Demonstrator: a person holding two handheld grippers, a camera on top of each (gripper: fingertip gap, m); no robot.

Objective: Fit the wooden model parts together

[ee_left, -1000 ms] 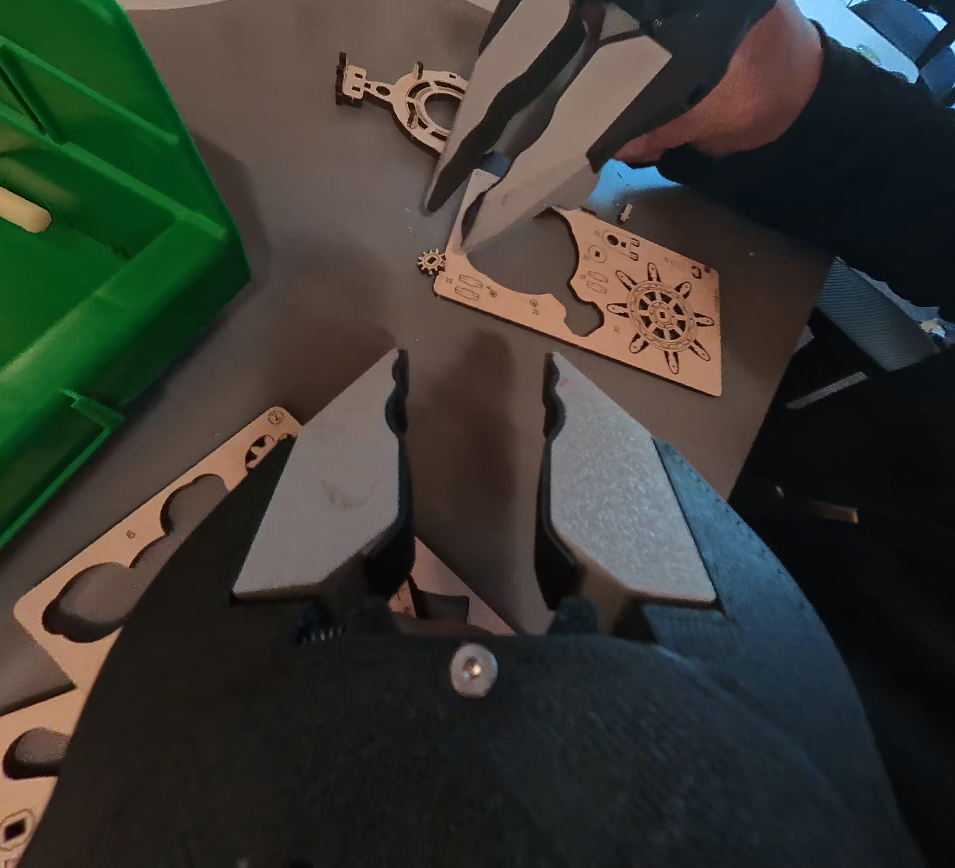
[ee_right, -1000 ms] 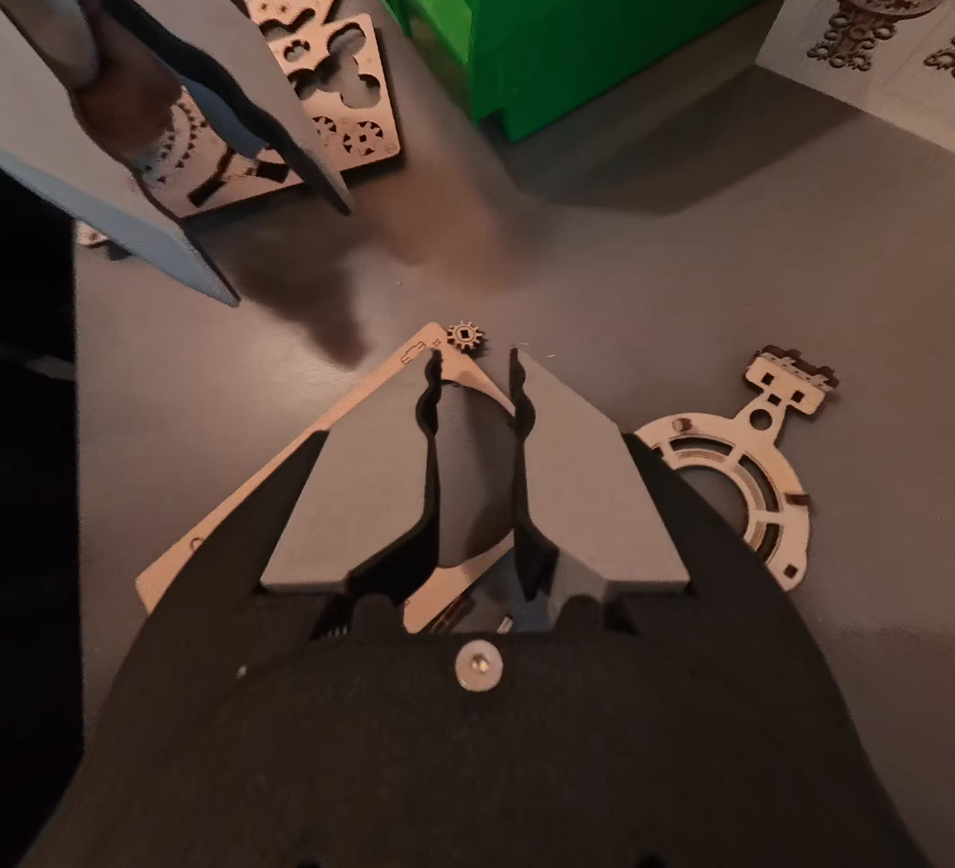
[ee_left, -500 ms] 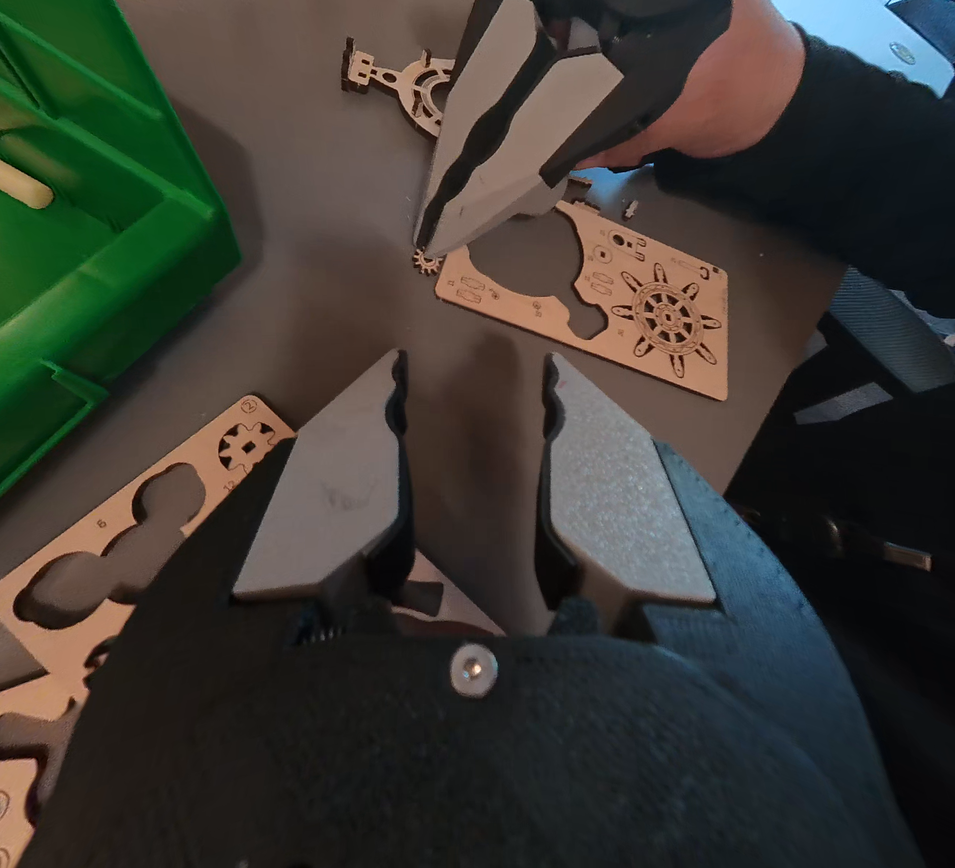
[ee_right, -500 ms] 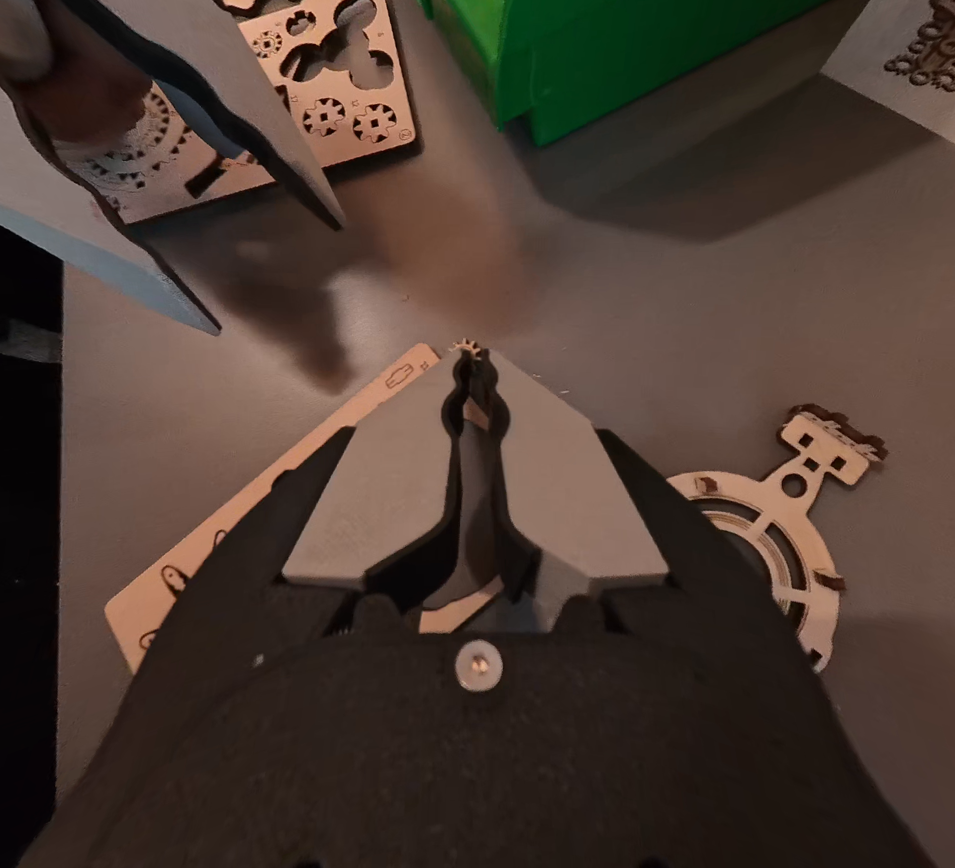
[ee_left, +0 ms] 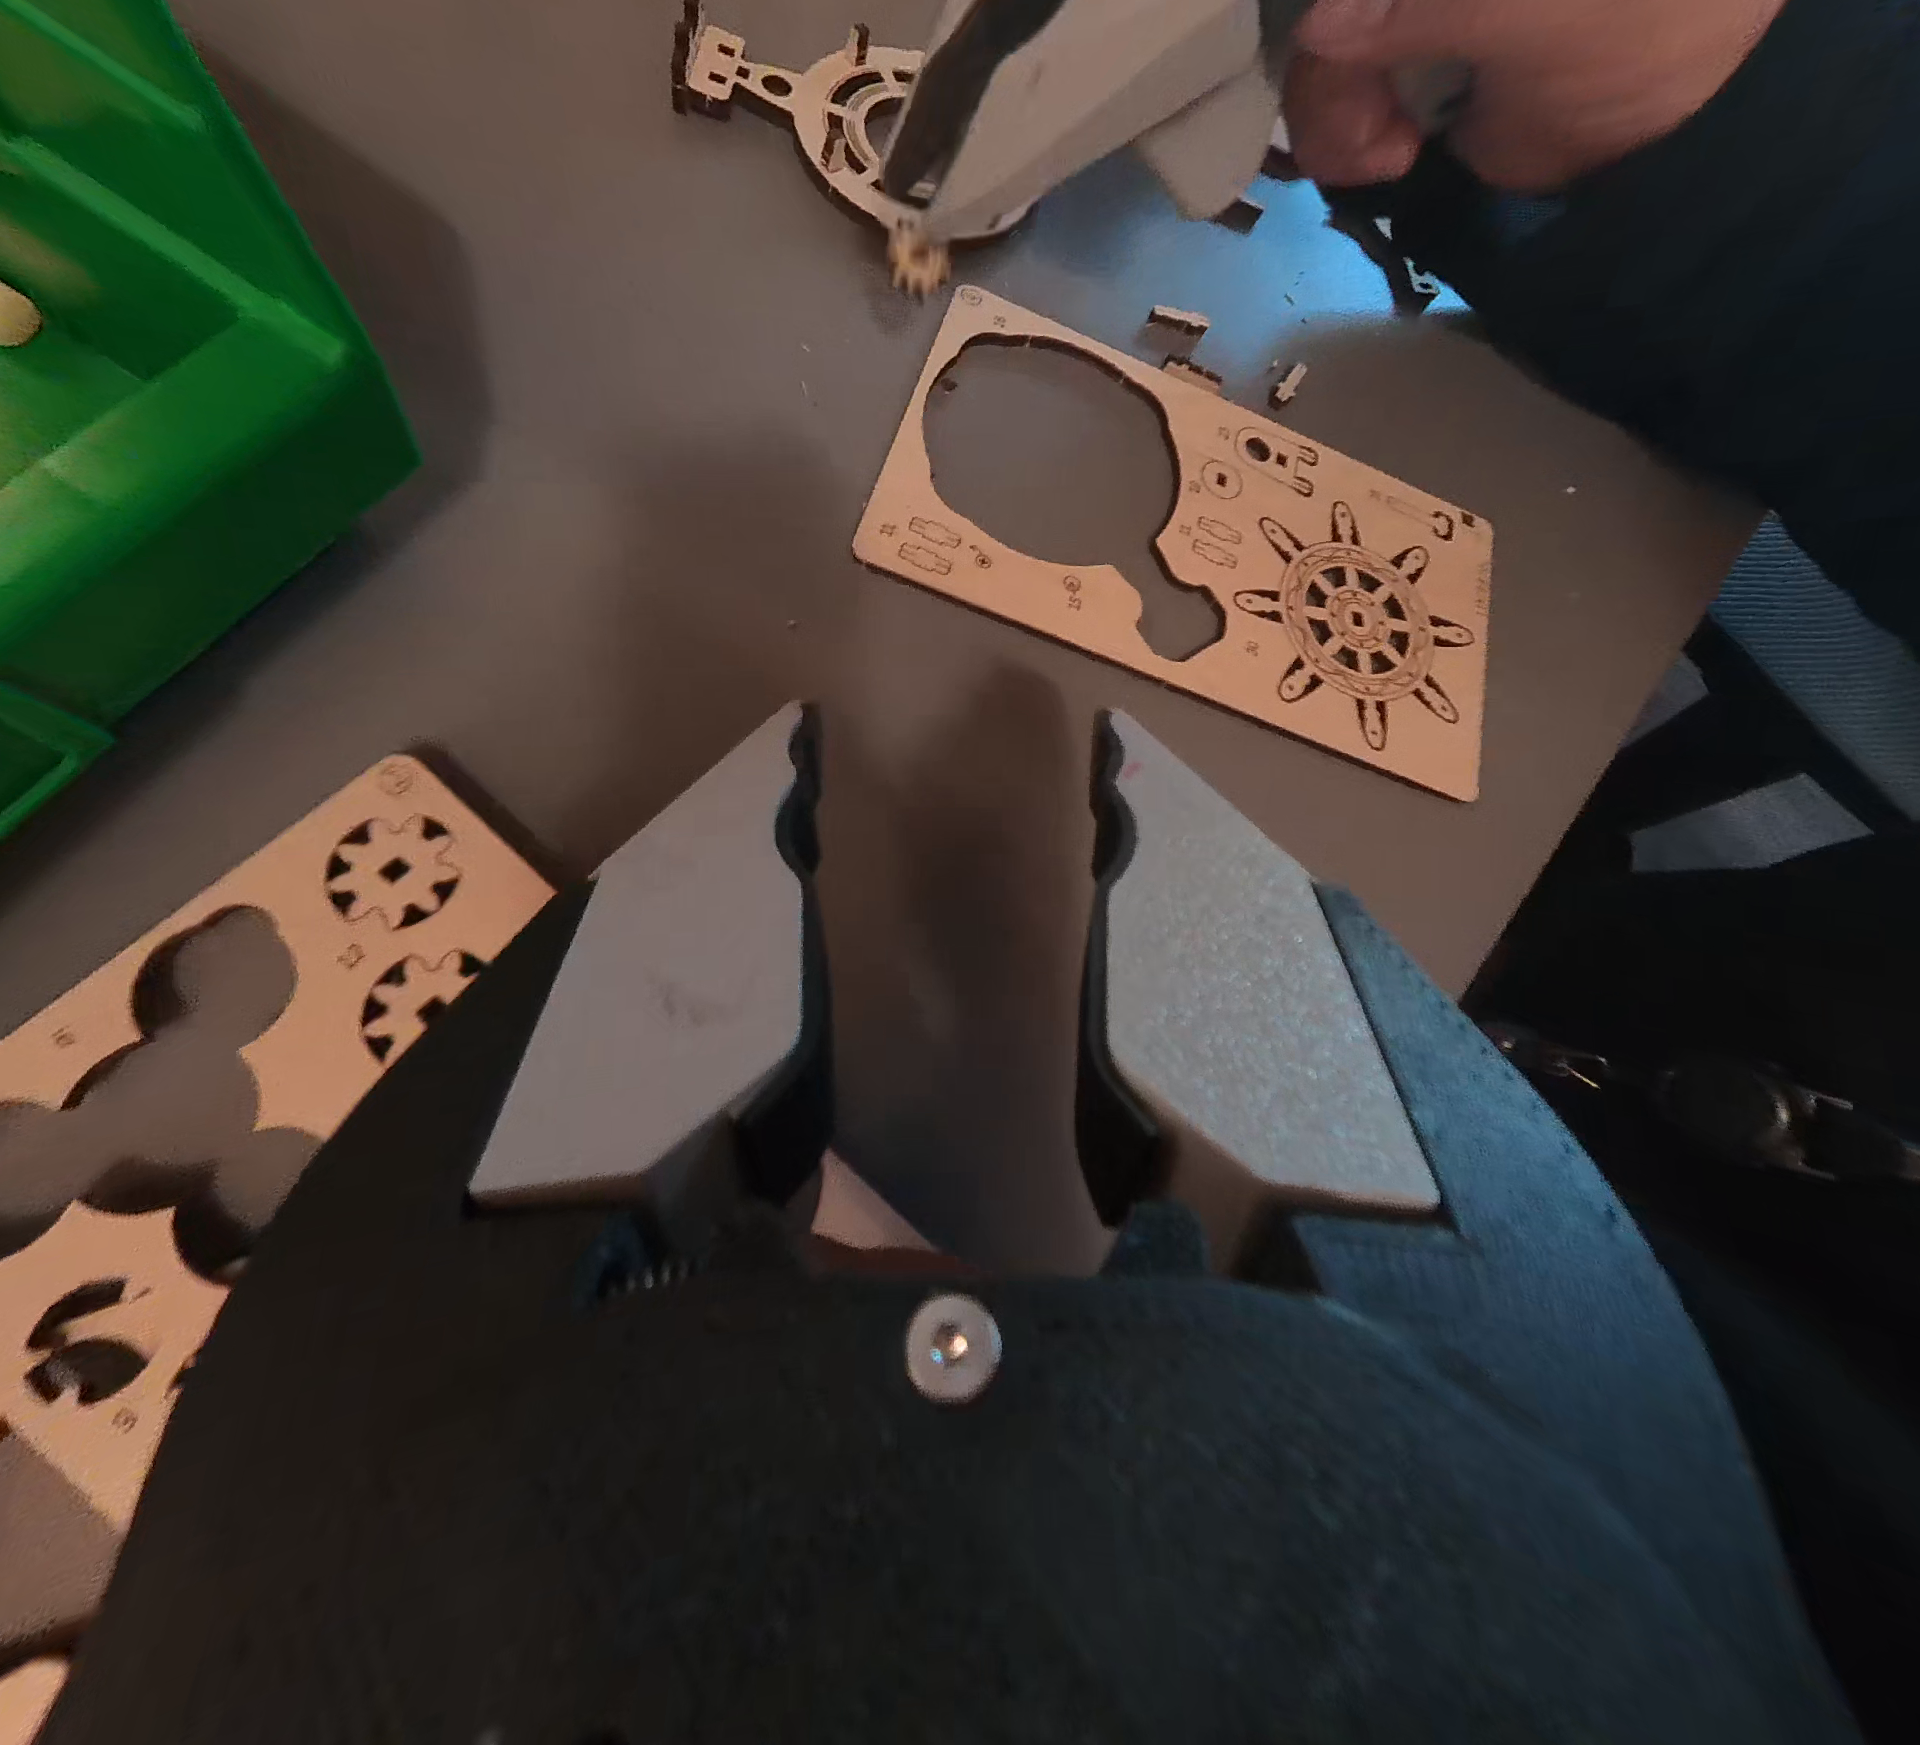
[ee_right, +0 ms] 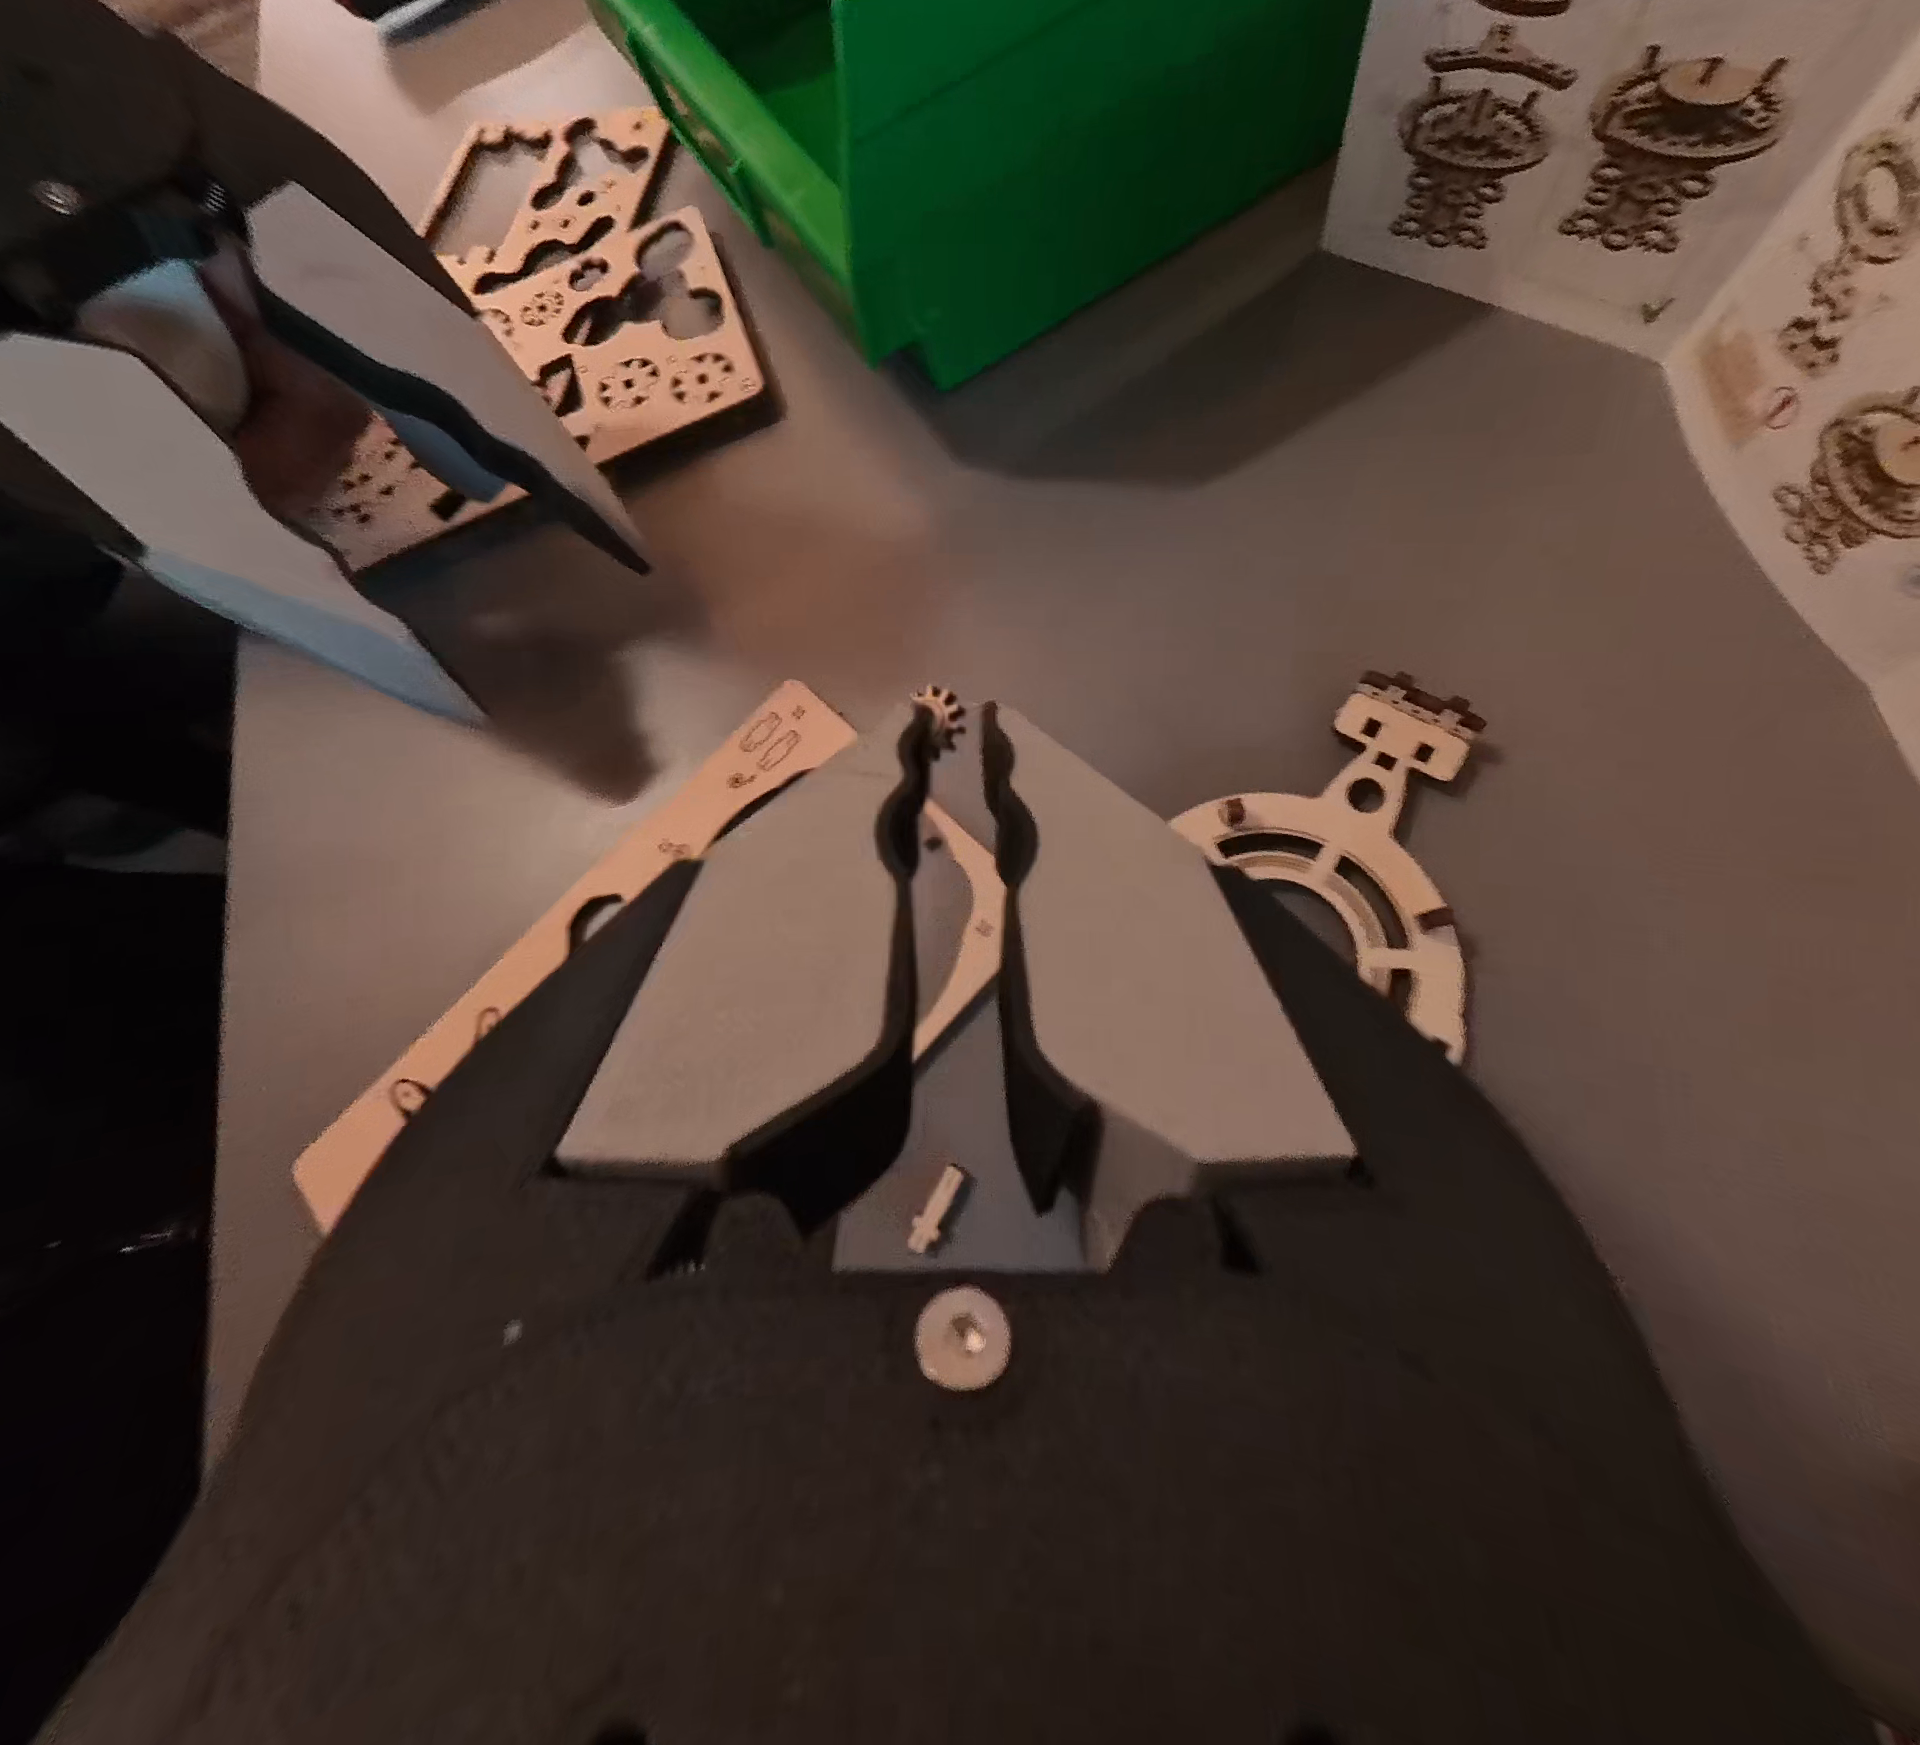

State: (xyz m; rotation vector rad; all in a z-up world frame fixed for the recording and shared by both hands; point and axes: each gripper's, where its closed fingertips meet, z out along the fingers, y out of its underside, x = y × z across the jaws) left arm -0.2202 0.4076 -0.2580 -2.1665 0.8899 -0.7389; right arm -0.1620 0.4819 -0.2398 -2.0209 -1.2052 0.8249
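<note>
My right gripper (ee_right: 954, 724) is shut on a small wooden gear (ee_right: 938, 721) pinched at the very fingertips and held just above the grey table. In the left wrist view the right gripper (ee_left: 916, 207) and the gear (ee_left: 918, 259) hang over the near edge of a ring-shaped wooden part with a handle (ee_left: 790, 85). That ring part lies just right of my right fingers (ee_right: 1351, 874). My left gripper (ee_left: 951, 750) is open and empty, low over the table; it also shows at the upper left of the right wrist view (ee_right: 551, 646).
A wooden sheet with a ship's wheel cut-out (ee_left: 1174, 542) lies under my right gripper (ee_right: 665, 854). Small loose pegs (ee_left: 1174, 324) lie beside it. A stack of punched sheets (ee_left: 260, 947) and a green bin (ee_left: 156, 345) are left. An instruction sheet (ee_right: 1662, 137) stands behind.
My right gripper has closed on the small gear beside the sheet's corner, lifted it off the table and carried it toward the ring part. My left gripper stays open.
</note>
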